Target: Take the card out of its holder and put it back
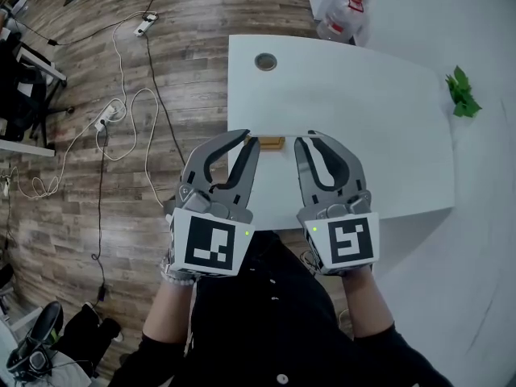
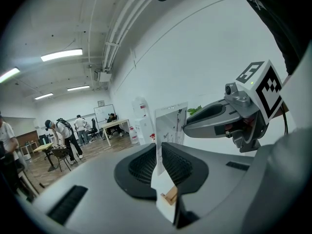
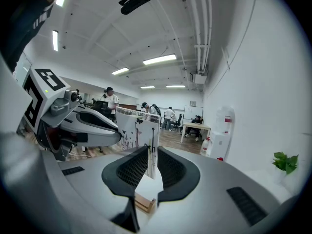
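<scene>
A white card with black print stands upright between both pairs of jaws. In the left gripper view the card (image 2: pixel 170 123) rises out of the narrow gap of my left gripper (image 2: pixel 160 155), which is shut on one end of it. My right gripper (image 3: pixel 152 156) is shut on the other end of the card (image 3: pixel 139 128). The small wooden holder (image 1: pixel 271 143) lies on the white table (image 1: pixel 363 111) just beyond the near edge, between the left gripper (image 1: pixel 247 136) and the right gripper (image 1: pixel 310 138). The holder (image 3: pixel 145 202) shows below the card's lower edge.
A round grommet (image 1: pixel 265 61) sits at the table's far left. A small green plant (image 1: pixel 462 92) stands at the right edge, and a water bottle (image 1: pixel 343 6) beyond the far end. Cables (image 1: pixel 121 115) trail over the wood floor on the left. People stand in the room behind.
</scene>
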A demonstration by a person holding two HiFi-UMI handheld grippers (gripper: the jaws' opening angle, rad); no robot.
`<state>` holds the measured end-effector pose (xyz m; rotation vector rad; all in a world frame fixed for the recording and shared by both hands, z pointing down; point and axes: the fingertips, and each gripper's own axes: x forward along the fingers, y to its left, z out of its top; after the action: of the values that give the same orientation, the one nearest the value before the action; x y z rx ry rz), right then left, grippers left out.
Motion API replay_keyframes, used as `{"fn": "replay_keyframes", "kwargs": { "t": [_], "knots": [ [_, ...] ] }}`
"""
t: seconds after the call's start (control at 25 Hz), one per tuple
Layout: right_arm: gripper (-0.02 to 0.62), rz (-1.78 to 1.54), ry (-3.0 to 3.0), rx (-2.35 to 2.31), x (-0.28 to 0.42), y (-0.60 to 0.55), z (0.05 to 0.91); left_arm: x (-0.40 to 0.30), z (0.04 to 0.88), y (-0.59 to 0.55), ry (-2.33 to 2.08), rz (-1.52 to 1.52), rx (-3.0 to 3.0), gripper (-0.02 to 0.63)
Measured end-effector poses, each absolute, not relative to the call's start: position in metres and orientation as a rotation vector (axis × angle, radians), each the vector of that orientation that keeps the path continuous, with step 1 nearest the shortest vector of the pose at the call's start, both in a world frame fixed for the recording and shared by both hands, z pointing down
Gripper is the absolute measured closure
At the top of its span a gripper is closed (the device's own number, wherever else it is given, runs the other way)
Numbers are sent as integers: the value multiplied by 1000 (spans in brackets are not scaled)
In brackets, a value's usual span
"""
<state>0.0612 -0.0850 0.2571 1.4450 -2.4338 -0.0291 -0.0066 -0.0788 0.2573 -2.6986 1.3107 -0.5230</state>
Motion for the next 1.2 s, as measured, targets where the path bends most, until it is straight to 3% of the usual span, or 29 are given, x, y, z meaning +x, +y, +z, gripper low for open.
{"fn": "replay_keyframes", "kwargs": {
  "t": [1.2],
  "knots": [
    [506,132,-2376,1382,61,-121,360,-8,369,-110,1271,-660,-2809,560]
  ]
}}
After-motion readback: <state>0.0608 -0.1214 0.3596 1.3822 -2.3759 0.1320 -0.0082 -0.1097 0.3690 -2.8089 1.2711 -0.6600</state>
